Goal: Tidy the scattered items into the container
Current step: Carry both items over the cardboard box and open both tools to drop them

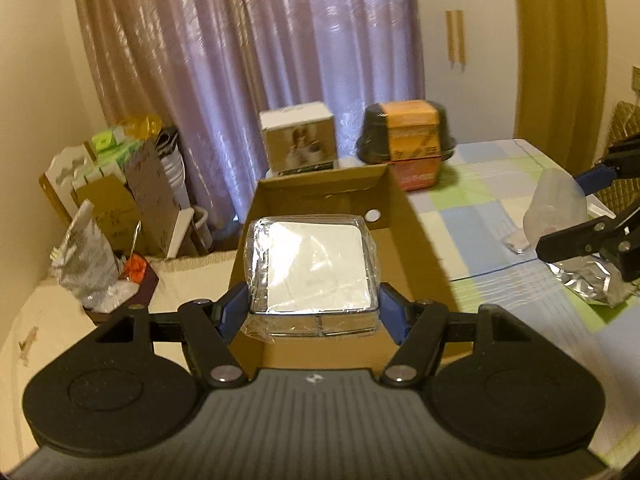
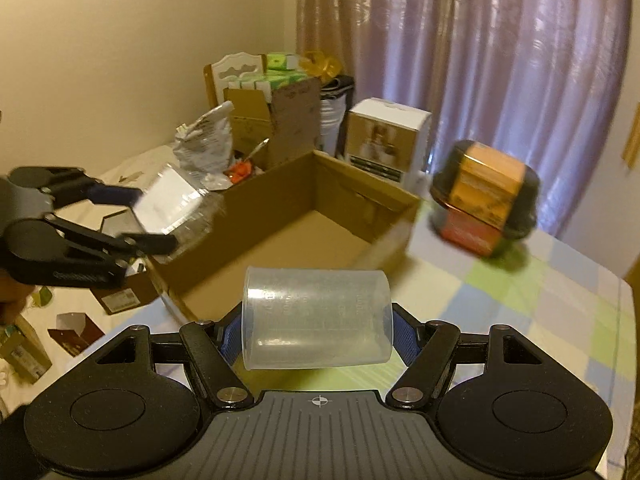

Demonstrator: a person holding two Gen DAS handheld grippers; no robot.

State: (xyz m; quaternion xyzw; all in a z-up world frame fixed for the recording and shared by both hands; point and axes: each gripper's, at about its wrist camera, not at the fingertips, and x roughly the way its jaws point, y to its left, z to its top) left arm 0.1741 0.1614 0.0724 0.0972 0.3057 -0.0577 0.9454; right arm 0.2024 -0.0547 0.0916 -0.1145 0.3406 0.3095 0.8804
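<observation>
1. An open cardboard box (image 2: 320,216) sits on a table under a pastel checked cloth (image 2: 520,292). It looks empty in the right wrist view.
2. The left gripper (image 1: 314,306) holds a square clear plastic container with a white lid (image 1: 316,264) above the box's near end, one blue pad (image 1: 232,306) pressed on each side of it.
3. The right gripper (image 2: 318,334) pinches a clear plastic measuring cup (image 2: 318,316), lying sideways between its blue pads, just in front of the box's near edge and above the cloth.
4. Beyond the box stand a white carton with a photo (image 1: 298,140) and a black-and-orange food pack (image 1: 408,136) on a red one.
5. A crumpled foil bag (image 1: 588,284) lies on the cloth to the right.
6. Pale purple curtains (image 1: 280,32) hang behind, and cardboard clutter (image 1: 132,196) fills the left corner against a cream wall.
</observation>
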